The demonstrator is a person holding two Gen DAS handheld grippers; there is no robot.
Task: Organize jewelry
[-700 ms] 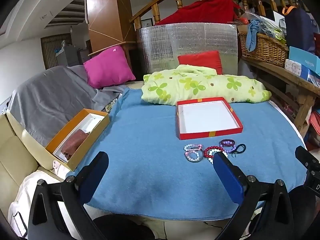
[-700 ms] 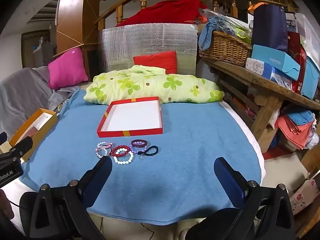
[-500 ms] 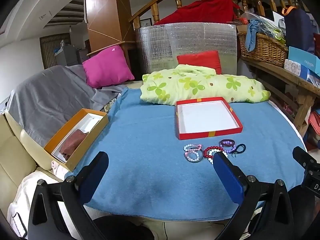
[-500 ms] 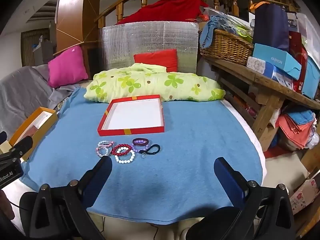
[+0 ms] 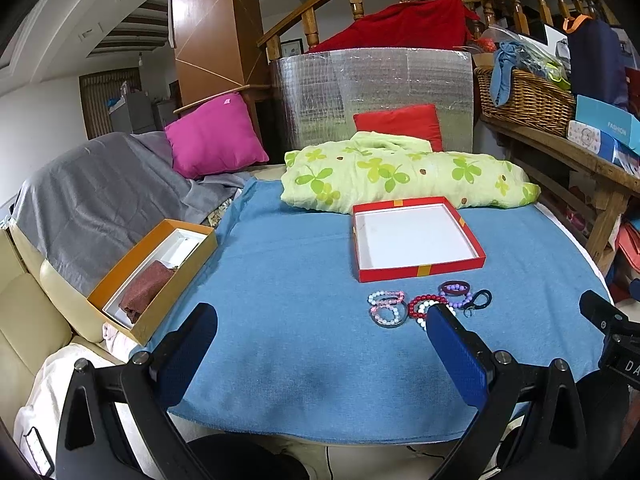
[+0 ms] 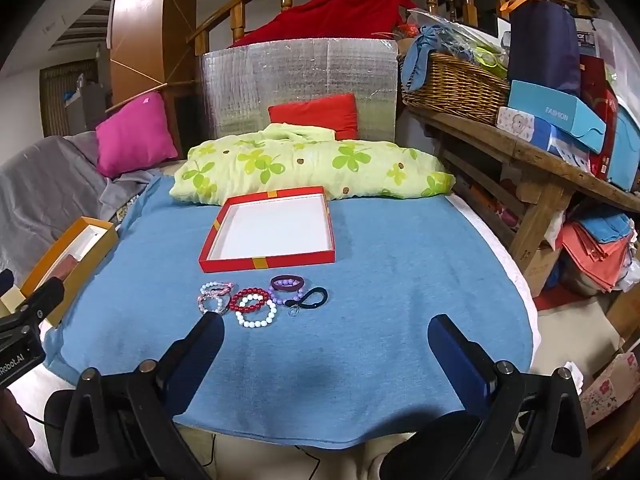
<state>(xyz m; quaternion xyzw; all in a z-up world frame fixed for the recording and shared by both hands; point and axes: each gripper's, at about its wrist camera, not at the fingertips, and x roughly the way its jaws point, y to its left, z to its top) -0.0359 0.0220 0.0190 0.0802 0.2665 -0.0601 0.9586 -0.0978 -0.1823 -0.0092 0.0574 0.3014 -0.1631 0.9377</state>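
While both grippers, left (image 5: 320, 344) and right (image 6: 326, 354), are gaping wide and holding nothing, the bracelets (image 6: 256, 300) are lying at the right's 11 o'clock, before the red tray (image 6: 268, 260). Only the left view is showing the orange box's (image 5: 120, 280) contents.

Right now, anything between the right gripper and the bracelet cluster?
Nothing: only bare blue cloth lies between the right gripper and the bracelet cluster, as the right wrist view shows. The red tray sits beyond the cluster.
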